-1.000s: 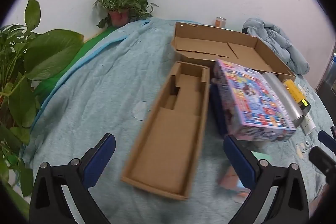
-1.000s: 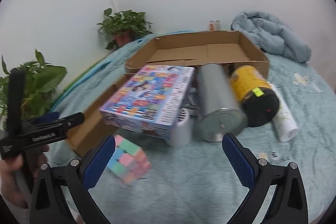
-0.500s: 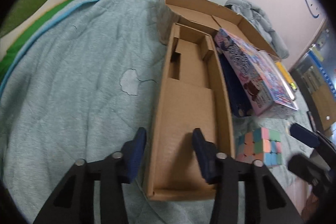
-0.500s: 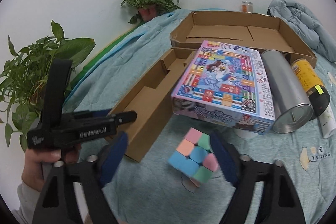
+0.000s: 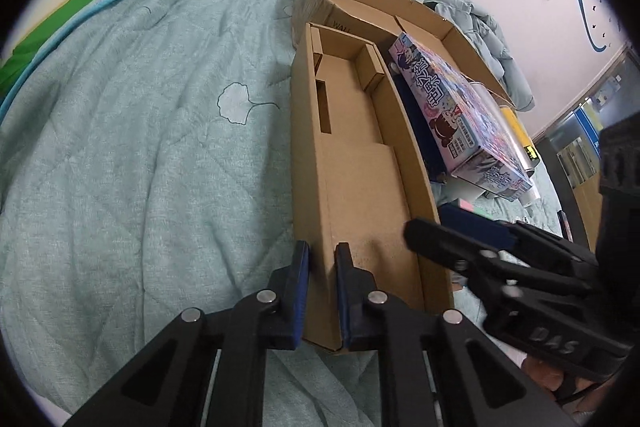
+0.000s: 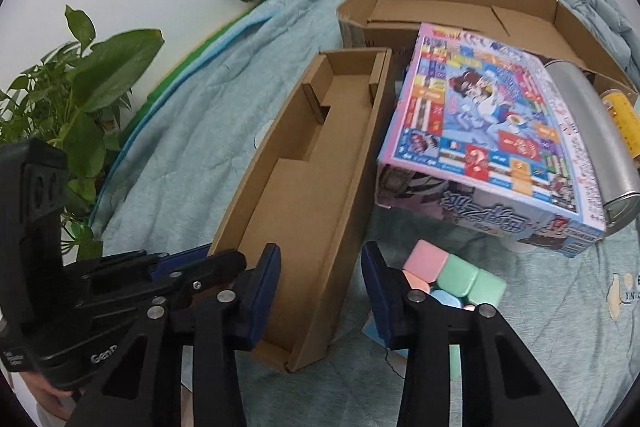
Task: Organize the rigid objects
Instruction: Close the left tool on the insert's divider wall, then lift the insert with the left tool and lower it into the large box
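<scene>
The long narrow brown cardboard tray (image 5: 360, 187) lies lengthwise on the pale teal quilted blanket (image 5: 140, 147), its near end pointing toward both tools. The left gripper (image 5: 322, 259) is clenched on the tray's left side wall close to the near corner: one blue-padded finger presses the outside of the wall and the other the inside, with the cardboard sandwiched between them. The right gripper (image 6: 320, 267) straddles the tray's right side wall near the same end, its fingers (image 6: 266, 279) parted; one sits inside the tray and the other outside, and there is visible space between the pads and the cardboard, so it is released rather than gripping. Just outside the right gripper's outer finger, a pastel-coloured puzzle cube (image 6: 452, 279) rests on the blanket, touching or nearly touching that finger. Beside the tray's right wall lies a colourful illustrated board-game box (image 6: 492, 131), tilted, with a silver metal cylinder (image 6: 596, 135) alongside it. A wide shallow open cardboard box (image 6: 460, 11) stands beyond the tray's far end.
</scene>
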Demonstrator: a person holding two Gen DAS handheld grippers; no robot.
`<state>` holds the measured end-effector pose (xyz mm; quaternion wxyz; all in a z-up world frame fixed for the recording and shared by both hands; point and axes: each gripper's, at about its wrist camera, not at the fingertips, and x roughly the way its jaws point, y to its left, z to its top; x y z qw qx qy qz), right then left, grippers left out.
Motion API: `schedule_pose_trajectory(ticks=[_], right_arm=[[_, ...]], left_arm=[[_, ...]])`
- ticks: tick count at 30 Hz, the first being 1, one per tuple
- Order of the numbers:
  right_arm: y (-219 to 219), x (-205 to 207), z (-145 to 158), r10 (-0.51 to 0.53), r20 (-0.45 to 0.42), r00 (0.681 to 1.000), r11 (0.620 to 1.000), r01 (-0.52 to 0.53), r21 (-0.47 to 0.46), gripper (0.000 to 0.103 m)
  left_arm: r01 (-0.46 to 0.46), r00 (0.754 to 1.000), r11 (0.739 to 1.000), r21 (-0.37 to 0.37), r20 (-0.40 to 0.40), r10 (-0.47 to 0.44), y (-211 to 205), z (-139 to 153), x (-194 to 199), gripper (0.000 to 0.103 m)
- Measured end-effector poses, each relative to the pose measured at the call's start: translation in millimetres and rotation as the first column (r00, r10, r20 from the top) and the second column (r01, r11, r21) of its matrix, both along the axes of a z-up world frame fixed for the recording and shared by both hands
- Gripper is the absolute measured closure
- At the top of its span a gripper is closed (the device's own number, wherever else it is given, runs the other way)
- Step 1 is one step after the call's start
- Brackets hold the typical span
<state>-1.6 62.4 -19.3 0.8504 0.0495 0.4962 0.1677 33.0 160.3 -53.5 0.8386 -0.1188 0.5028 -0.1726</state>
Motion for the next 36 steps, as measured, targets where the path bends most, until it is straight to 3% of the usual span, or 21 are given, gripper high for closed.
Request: schedule_pose_trajectory(ticks=[4,8,13,19,24,29,36], right_arm=[[11,5,-11,-0.004,-0.010,1.000,0.999,0.004,-0.054,0.074],[17,6,-16,0.001,0.010,1.000,0.997,-0.001,-0.075,0.075],[13,-1,-16,-0.018,0.023,1.000,0.997,0.020,-0.068,0.084],[9,-18,8,0.009,0.096,0.995,0.999,-0.005,-0.043,0.086],[1,-35,43,0.032,0.200,0.979,0.999,-0.032,-0.004,0.086],[-19,-28,95,0.009,0.325,0.946,1.000,-0.014,0.013,0.086],[-62,40,168,-0.072,0.425,0.902,0.997,0.066,0.031,0.087]], left_arm=[[0.015,1.000,1.000,0.010,-0.008,-0.015,-4,1,5,0.091],[0.024,1.000,0.999,0.022,-0.012,-0.024,-5,0,6,0.091],[0.051,0.998,0.991,0.123,0.028,-0.054,-16,5,0,0.091],[-0.024,0.996,0.993,0.113,0.083,0.015,-9,25,-21,0.093],[-0.102,0.976,0.985,0.141,0.205,0.072,-12,65,-38,0.094],[-0.102,0.941,0.981,0.162,0.336,0.042,-30,113,-27,0.094],[-0.043,0.890,0.983,0.181,0.454,-0.045,-66,175,42,0.093]])
